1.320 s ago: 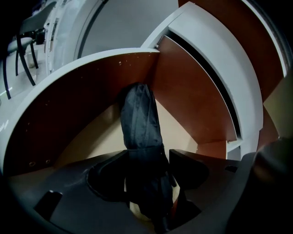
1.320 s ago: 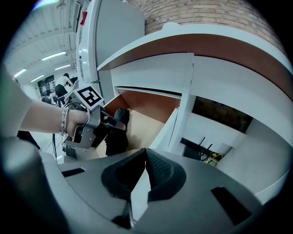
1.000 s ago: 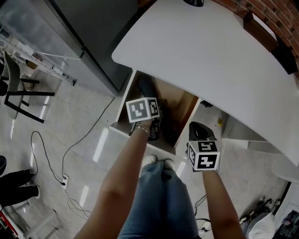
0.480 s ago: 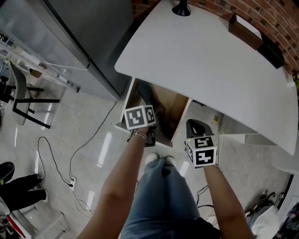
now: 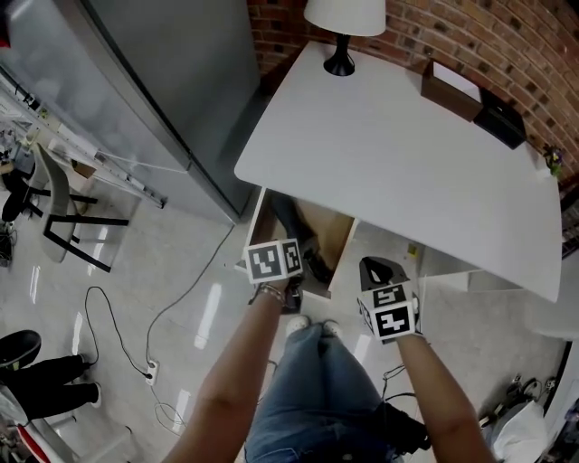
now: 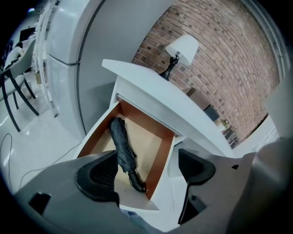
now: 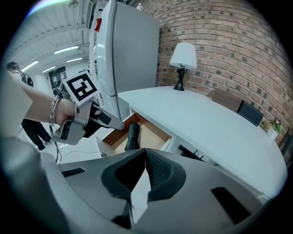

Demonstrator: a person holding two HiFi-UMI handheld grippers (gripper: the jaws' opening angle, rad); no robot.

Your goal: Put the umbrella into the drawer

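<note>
I've pulled both up: the left gripper (image 6: pixel 147 171) wide apart and empty, the right gripper (image 7: pixel 145 159) pinched together, and the umbrella (image 6: pixel 121 141) lies inside the open drawer (image 6: pixel 160 151), so that job looks done.

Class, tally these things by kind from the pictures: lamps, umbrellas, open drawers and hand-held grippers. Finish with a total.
lamp: 1
umbrella: 1
open drawer: 1
grippers: 2 (left gripper, right gripper)
Total: 5
</note>
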